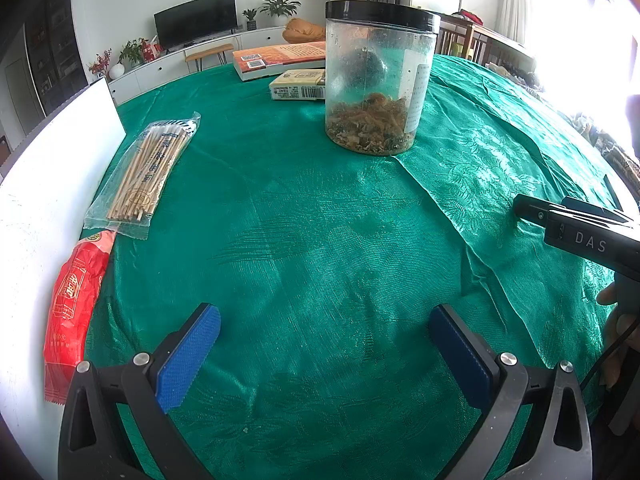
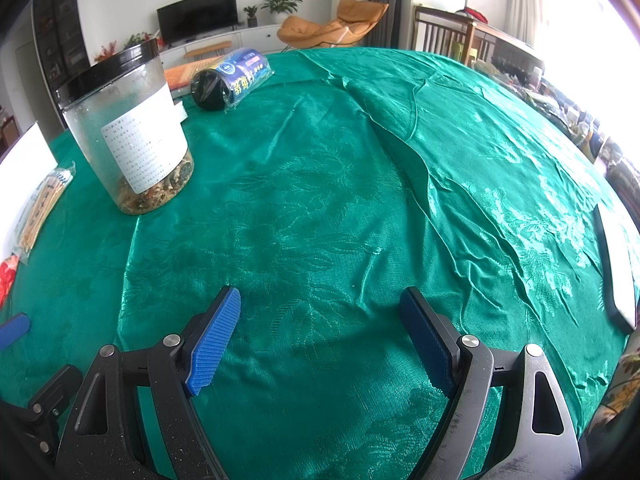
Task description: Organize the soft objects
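A green cloth (image 1: pixel 320 220) covers the table. A clear bag of wooden sticks (image 1: pixel 148 172) and a red soft packet (image 1: pixel 72 312) lie at the left in the left wrist view; the sticks bag also shows in the right wrist view (image 2: pixel 40 208). A roll of black bags in a blue wrapper (image 2: pixel 232 80) lies at the far side. My left gripper (image 1: pixel 324 344) is open and empty, low over bare cloth. My right gripper (image 2: pixel 320 336) is open and empty over bare cloth; its body shows at the right of the left wrist view (image 1: pixel 576 232).
A clear jar with a black lid (image 1: pixel 380 80) stands mid-table, dried bits at its bottom; it also shows in the right wrist view (image 2: pixel 128 132). Behind it lie a book (image 1: pixel 280 60) and a small box (image 1: pixel 298 88). A white board (image 1: pixel 48 184) lies at the left, a white tablet-like slab (image 2: pixel 616 272) at the right.
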